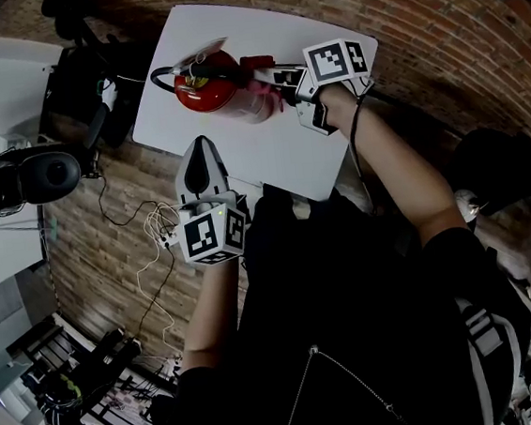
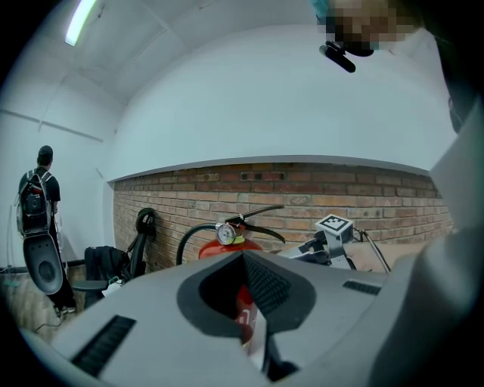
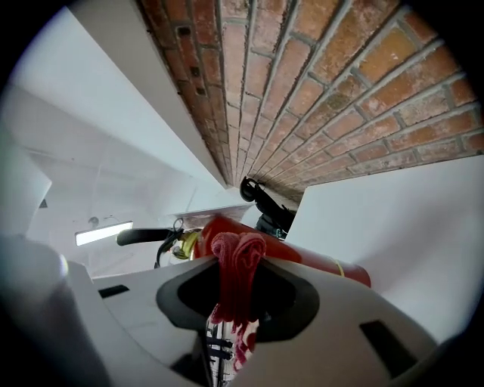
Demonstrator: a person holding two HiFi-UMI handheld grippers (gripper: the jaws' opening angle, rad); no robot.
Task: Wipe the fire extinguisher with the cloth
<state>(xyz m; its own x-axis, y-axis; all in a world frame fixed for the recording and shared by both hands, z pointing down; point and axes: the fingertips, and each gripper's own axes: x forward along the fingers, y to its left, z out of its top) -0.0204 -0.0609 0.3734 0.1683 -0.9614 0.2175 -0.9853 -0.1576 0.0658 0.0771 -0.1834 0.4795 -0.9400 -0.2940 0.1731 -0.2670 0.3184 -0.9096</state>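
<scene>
The red fire extinguisher (image 1: 207, 84) (image 3: 306, 261) lies on its side on the white table (image 1: 269, 159), its gauge and black lever toward the table's far end. The red cloth (image 3: 236, 266) (image 1: 256, 102) is bunched between the jaws of the right gripper (image 3: 236, 306) (image 1: 268, 76) and pressed against the cylinder. The left gripper (image 1: 200, 149) (image 2: 246, 302) hangs at the table's near edge, well clear of the extinguisher, its jaws drawn together on nothing.

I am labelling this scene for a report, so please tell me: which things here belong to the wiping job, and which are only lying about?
Belong to the job: fire extinguisher; red cloth; right tool, shut on the cloth.

Just lying about: left tool, shut and empty; floor cables; black chair; person with backpack.
</scene>
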